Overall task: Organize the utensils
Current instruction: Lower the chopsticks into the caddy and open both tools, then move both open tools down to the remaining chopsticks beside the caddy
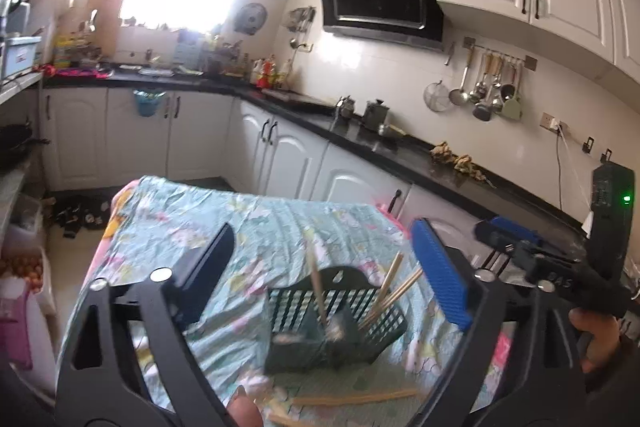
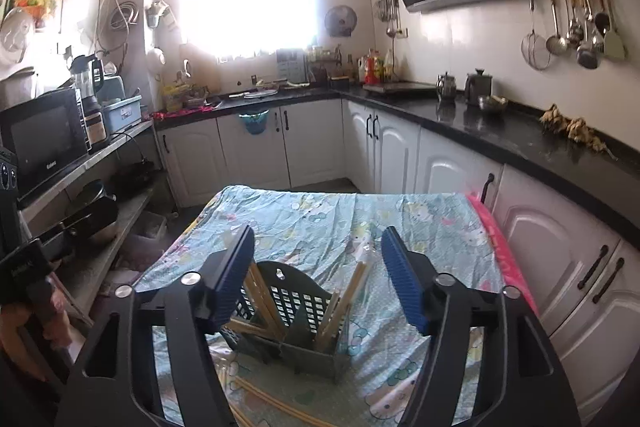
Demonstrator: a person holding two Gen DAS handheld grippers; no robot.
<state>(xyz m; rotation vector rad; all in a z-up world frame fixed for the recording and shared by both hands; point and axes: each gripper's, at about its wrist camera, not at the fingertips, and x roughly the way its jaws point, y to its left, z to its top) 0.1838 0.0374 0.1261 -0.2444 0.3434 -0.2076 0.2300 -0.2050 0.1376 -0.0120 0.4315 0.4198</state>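
Both the left gripper (image 1: 324,271) and right gripper (image 2: 318,275) hang wide open and empty above the holder (image 2: 292,323), which stands on the clothed worktop (image 2: 312,211). Several chopsticks (image 2: 340,301) lean inside; more chopsticks (image 1: 356,397) lie loose in front, probably light, stiff and slippery, best pinched mid-length.

Wooden chopsticks (image 2: 354,291), plastic lattice holder (image 2: 298,301), creased cloth (image 2: 320,215).
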